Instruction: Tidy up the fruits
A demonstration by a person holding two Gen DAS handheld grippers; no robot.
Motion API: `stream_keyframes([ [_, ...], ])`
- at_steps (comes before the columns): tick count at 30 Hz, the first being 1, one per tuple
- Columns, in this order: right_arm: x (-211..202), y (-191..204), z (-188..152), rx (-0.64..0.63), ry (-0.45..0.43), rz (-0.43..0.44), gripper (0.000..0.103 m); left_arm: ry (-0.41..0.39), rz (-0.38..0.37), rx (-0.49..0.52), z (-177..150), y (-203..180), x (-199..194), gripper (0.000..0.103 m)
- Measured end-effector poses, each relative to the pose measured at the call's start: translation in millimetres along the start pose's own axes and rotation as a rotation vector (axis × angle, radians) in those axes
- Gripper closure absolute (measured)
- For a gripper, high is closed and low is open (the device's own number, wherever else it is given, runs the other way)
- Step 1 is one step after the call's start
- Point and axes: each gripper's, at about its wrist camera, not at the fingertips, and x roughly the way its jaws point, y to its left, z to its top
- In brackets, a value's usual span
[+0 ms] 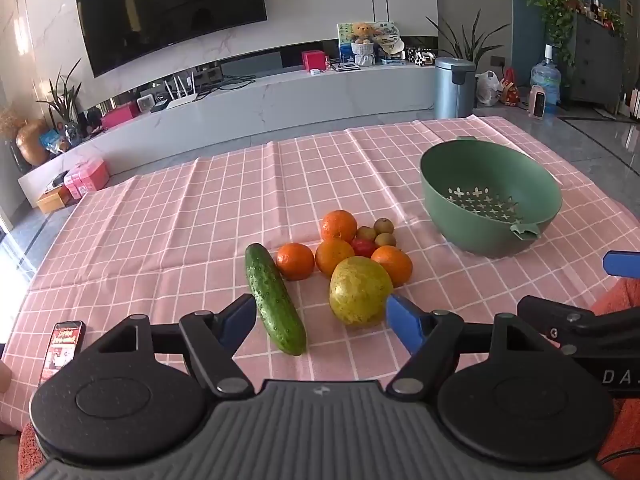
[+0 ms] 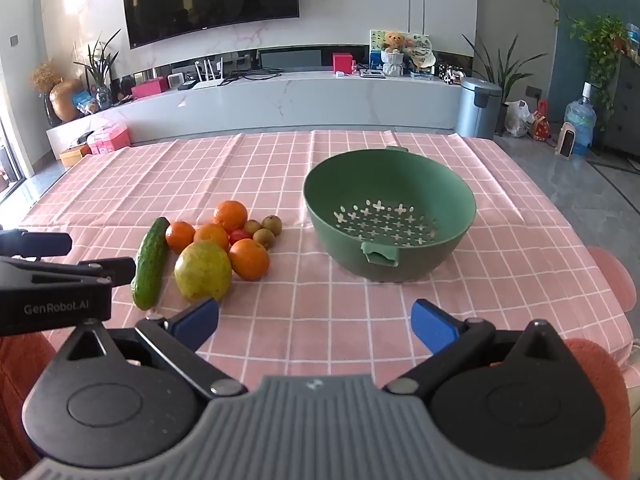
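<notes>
A heap of fruit lies on the pink checked tablecloth (image 1: 160, 240): a cucumber (image 1: 274, 299) at the left, a large yellow-green pear (image 1: 360, 291), several oranges (image 1: 338, 225), a small red tomato (image 1: 364, 247) and small brown fruits (image 1: 383, 225). An empty green colander bowl (image 1: 490, 196) stands to the right. My left gripper (image 1: 322, 320) is open and empty just short of the cucumber and pear. My right gripper (image 2: 316, 320) is open and empty in front of the bowl (image 2: 390, 216), with the pear (image 2: 203, 270) and cucumber (image 2: 151, 264) to its left.
A phone (image 1: 64, 346) lies near the table's front left edge. A pink stool (image 2: 612, 276) stands at the table's right side. Beyond the table are a white TV bench (image 2: 280, 100) and a grey bin (image 2: 478, 107).
</notes>
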Motion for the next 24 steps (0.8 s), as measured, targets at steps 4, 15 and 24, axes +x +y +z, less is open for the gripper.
stream_keyframes([
  [4, -1.2, 0.9, -1.0, -0.001, 0.006, 0.003, 0.005, 0.001, 0.017, -0.001, 1.2, 1.3, 2.9, 0.020],
  [15, 1.0, 3.3, -0.3, -0.009, 0.015, -0.003, 0.005, -0.007, 0.022, 0.003, -0.3, -0.7, 2.1, 0.020],
  [24, 2.6, 3.9, -0.2, -0.013, 0.021, -0.004, 0.005, -0.007, 0.024, 0.006, -2.8, -2.9, -0.4, 0.020],
])
